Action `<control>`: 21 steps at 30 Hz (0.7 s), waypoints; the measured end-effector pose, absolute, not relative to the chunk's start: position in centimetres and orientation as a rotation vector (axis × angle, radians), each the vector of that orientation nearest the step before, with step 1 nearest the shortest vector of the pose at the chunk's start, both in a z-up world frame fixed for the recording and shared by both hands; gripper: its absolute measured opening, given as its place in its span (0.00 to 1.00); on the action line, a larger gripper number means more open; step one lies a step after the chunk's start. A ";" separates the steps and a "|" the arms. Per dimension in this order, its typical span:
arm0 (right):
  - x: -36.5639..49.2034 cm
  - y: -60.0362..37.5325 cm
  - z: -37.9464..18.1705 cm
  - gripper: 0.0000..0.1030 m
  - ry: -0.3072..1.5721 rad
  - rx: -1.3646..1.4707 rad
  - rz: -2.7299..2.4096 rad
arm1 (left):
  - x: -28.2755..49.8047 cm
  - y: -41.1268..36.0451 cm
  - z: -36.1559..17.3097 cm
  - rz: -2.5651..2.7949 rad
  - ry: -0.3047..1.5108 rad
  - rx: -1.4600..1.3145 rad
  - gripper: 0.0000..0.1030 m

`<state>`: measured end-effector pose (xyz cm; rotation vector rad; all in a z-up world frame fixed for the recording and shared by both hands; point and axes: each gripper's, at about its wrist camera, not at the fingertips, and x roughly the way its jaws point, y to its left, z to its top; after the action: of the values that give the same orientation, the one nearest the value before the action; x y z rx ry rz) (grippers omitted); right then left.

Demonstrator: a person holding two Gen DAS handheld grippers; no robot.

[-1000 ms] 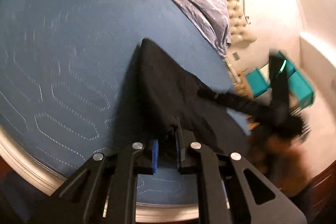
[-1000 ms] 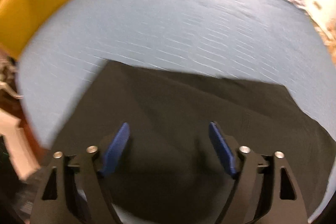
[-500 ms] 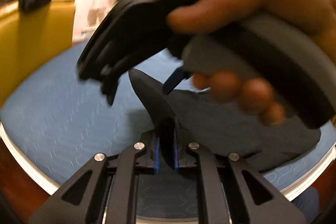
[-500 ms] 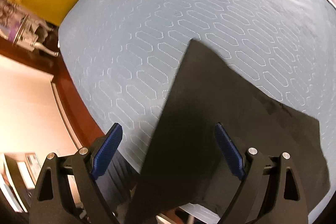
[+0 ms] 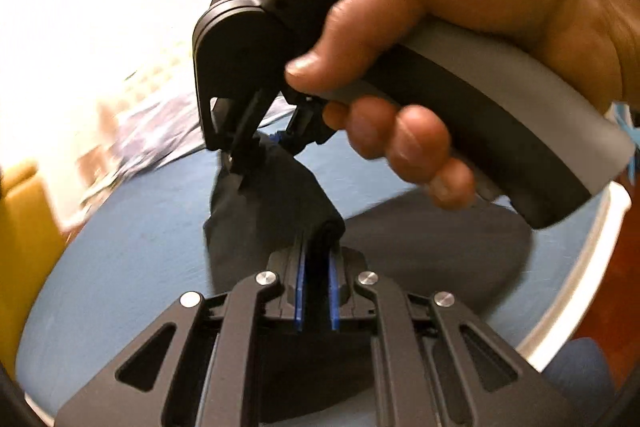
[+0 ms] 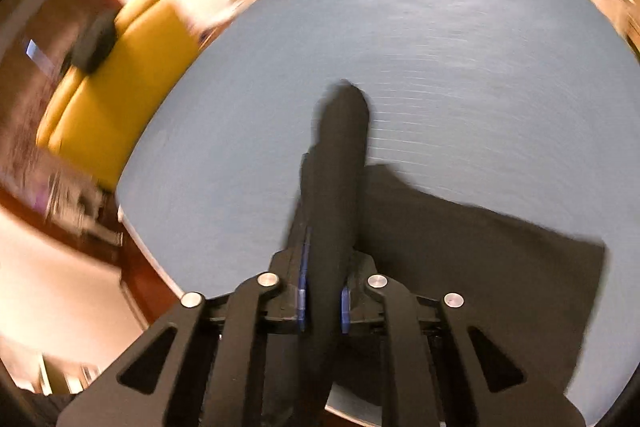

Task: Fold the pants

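The black pants [image 5: 272, 211] lie partly on a blue quilted bed [image 5: 132, 247]. In the left wrist view my left gripper [image 5: 316, 291] is shut on a bunched edge of the fabric. Just beyond it, the right gripper [image 5: 264, 151], held by a person's hand [image 5: 460, 39], pinches the same raised fold from above. In the right wrist view the right gripper [image 6: 323, 291] is shut on a ridge of the pants [image 6: 340, 163], with the rest of the cloth [image 6: 500, 267] spread flat to the right on the bed [image 6: 460, 67].
A yellow armchair [image 6: 120, 95] stands past the bed's left side. A crumpled lilac sheet [image 5: 160, 135] lies at the head of the bed. The bed's pale rim [image 5: 580, 287] and dark wood floor show at the right.
The right gripper has gone from open above the flat pants to shut on a fold of them. Both grippers now hold the fabric close together, lifted off the bed.
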<state>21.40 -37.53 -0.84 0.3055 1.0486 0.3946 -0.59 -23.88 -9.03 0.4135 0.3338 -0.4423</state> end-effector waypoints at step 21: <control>15.4 -52.8 -16.6 0.40 0.990 0.695 0.432 | -4.4 -36.4 -23.0 -0.428 0.127 0.911 0.45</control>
<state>15.39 -52.81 -16.64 0.6952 0.9904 0.4321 -4.41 -36.37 -23.02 0.9111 0.1272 -0.4280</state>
